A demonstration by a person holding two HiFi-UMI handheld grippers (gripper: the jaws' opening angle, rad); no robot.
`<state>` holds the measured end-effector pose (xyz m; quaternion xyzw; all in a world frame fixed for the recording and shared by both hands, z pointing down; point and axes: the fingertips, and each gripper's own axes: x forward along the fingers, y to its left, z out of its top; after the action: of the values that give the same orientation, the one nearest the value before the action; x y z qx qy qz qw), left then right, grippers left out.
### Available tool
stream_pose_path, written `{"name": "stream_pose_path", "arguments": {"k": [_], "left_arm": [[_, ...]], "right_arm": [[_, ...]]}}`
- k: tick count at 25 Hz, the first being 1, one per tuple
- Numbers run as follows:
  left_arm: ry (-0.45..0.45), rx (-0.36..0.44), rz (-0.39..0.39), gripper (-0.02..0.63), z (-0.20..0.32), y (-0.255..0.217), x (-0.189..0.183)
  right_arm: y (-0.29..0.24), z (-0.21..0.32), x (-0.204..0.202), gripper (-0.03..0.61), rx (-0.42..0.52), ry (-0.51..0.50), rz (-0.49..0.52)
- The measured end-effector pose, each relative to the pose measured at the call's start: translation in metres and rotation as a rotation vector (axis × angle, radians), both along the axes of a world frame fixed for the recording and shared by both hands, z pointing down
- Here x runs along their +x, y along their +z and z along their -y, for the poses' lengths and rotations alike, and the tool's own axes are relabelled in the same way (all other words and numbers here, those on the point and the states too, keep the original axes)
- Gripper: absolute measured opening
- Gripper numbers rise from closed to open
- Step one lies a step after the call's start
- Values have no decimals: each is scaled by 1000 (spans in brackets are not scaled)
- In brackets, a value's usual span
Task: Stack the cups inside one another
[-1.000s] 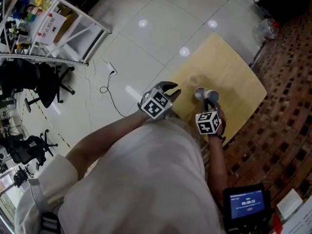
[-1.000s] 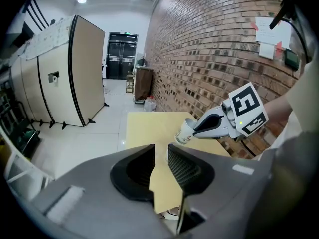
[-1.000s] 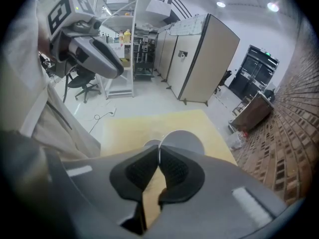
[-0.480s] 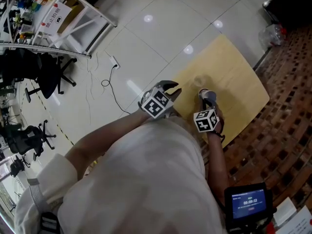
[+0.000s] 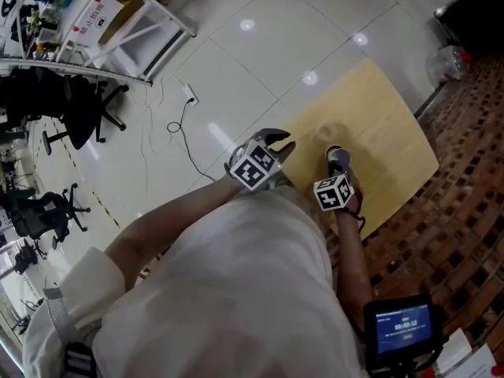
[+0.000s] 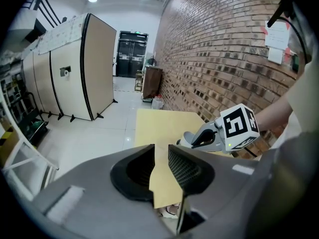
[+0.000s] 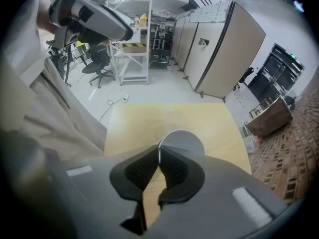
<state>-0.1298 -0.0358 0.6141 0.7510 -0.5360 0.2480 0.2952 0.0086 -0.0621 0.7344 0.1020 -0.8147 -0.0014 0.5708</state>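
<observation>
I'm pinching the cup's (image 7: 183, 141) rim in the right gripper (image 7: 158, 159) jaws, over the table (image 5: 383, 122). The left gripper (image 6: 160, 159) is hovering at the table's edge, jaws spread, nothing between them.

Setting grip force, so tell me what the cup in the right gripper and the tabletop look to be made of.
Cup: pale grey and matte, probably thin plastic, possibly paper. Its wall shows as a thin edge pinched in the right gripper, and its surface is smooth and even.
Tabletop: light yellow board, either wood or wood-look laminate. It is flat with faint streaks and a dull sheen.
</observation>
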Motion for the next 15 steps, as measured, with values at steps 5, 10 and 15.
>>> {"name": "stream_pose_path", "arguments": {"k": [5, 10, 15], "left_arm": [[-14, -9, -5, 101, -5, 2, -5], [-32, -14, 8, 101, -7, 5, -12], [-43, -16, 6, 100, -11, 3, -14]], "right_arm": [[10, -2, -3, 17, -14, -21, -25], [24, -5, -5, 17, -30, -49, -51], [34, -7, -6, 17, -37, -66, -72]]}}
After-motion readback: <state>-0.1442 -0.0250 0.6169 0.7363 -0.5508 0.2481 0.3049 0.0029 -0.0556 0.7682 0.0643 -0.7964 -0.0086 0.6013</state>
